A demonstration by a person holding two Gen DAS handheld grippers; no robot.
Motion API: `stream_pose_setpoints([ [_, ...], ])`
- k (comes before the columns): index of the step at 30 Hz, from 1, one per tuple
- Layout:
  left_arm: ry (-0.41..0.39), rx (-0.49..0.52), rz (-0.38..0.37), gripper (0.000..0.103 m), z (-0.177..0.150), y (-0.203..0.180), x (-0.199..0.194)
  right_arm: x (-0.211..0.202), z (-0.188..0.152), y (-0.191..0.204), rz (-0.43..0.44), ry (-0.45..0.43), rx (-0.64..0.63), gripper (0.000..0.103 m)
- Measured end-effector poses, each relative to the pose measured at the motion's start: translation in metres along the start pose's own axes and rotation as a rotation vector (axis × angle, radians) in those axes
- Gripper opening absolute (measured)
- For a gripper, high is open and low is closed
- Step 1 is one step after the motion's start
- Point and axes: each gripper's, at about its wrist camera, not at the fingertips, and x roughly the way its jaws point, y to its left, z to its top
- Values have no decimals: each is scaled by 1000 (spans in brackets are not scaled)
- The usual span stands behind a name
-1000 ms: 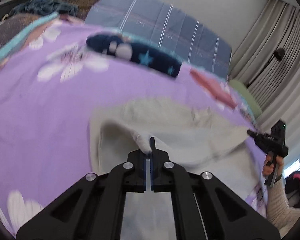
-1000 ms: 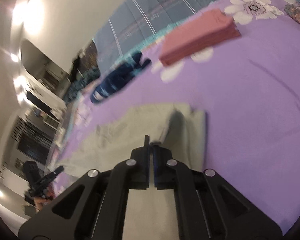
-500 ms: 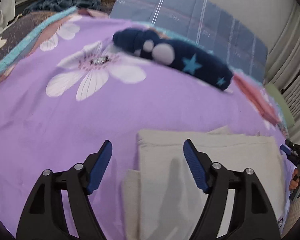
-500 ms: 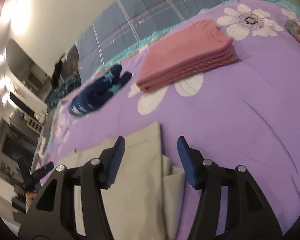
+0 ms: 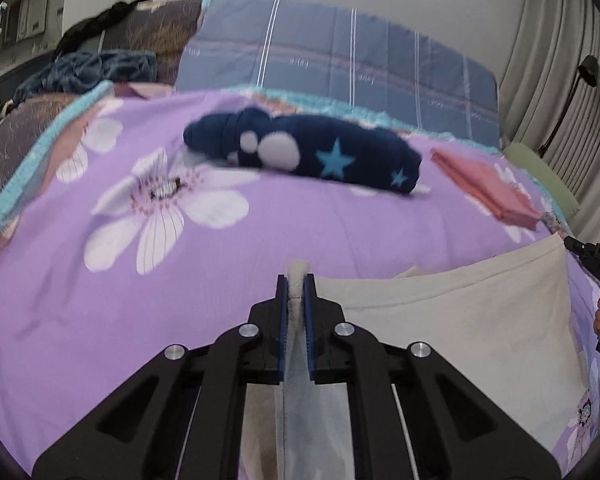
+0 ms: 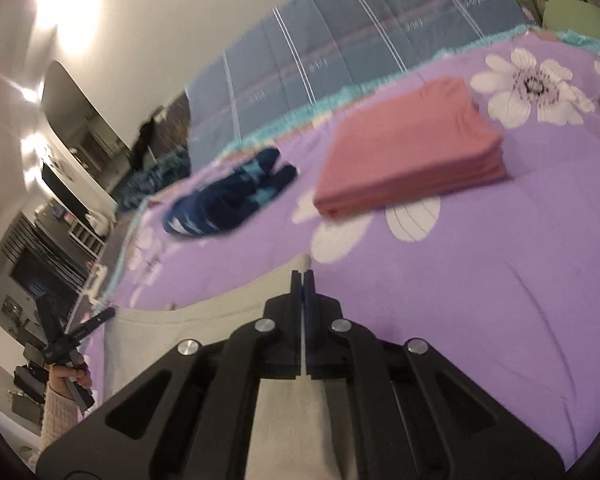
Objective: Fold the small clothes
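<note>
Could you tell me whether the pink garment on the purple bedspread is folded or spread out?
Folded. The pink garment lies as a neat rectangular stack on the purple floral bedspread, with several layered edges visible along its near side.

Half a second ago both my claws stand wide open over the folded beige garment (image 5: 460, 312). Now my left claw (image 5: 296, 284) is pinched shut on the garment's near left corner, with a nub of cloth poking up between the blue pads (image 5: 309, 312). My right claw (image 6: 303, 280) is likewise clamped on the near right corner, its fingers almost meeting on the fabric. A second ago both were also closed on cloth, with the garment lying looser and rumpled.
</note>
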Motion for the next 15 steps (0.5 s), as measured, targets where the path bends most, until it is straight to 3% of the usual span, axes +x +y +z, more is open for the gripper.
stream_pose_setpoints([
  [5, 1, -19, -4, 7, 10, 3, 13, -8, 3, -1, -43, -40, 6, 0],
  [8, 111, 33, 67, 9, 3, 1, 57, 19, 3, -12, -120, 9, 28, 1],
  [10, 172, 44, 93, 13, -5, 0, 75, 39, -4, -19, -165, 77, 43, 6],
  [11, 162, 49, 108, 17, -9, 0, 77, 47, -9, -23, -167, 110, 55, 7],
  [12, 143, 49, 120, 32, -10, 1, 73, 47, -13, -26, -153, 119, 65, 8],
  [14, 111, 32, 147, 51, -9, 4, 59, 39, -17, -28, -145, 110, 55, 13],
  [15, 90, 26, 166, 52, -8, 4, 51, 33, -18, -28, -146, 104, 44, 16],
])
